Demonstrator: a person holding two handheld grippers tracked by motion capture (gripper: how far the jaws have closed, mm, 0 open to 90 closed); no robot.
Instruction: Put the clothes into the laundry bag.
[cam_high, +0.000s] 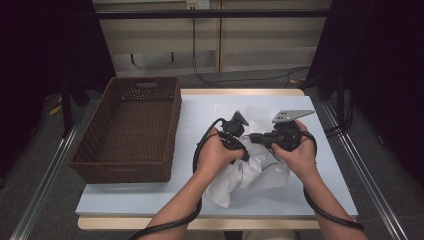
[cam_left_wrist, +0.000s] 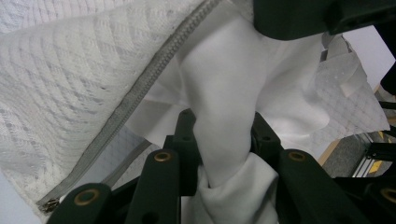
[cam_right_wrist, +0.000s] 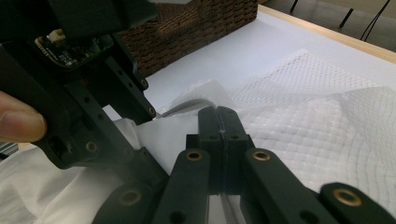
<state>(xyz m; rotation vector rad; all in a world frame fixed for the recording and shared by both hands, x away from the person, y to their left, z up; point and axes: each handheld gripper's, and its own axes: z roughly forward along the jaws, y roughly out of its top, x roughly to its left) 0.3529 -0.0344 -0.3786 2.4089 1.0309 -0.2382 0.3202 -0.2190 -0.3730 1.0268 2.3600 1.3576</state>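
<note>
A white mesh zip bag lies on the table, with a plain white cloth bunched at its near side. My left gripper is shut on a twisted fold of that cloth, which runs up between its jaws. The bag's quilted mesh and grey zipper hang over it. My right gripper points left, its jaws pressed together at the bag's zippered edge, mesh spreading beyond. The left gripper sits close beside it.
A deep brown wicker basket, with nothing in it, stands at the table's left half and shows again behind the left gripper. The white tabletop is bare in front of the cloth. Cables trail from both grippers off the near edge.
</note>
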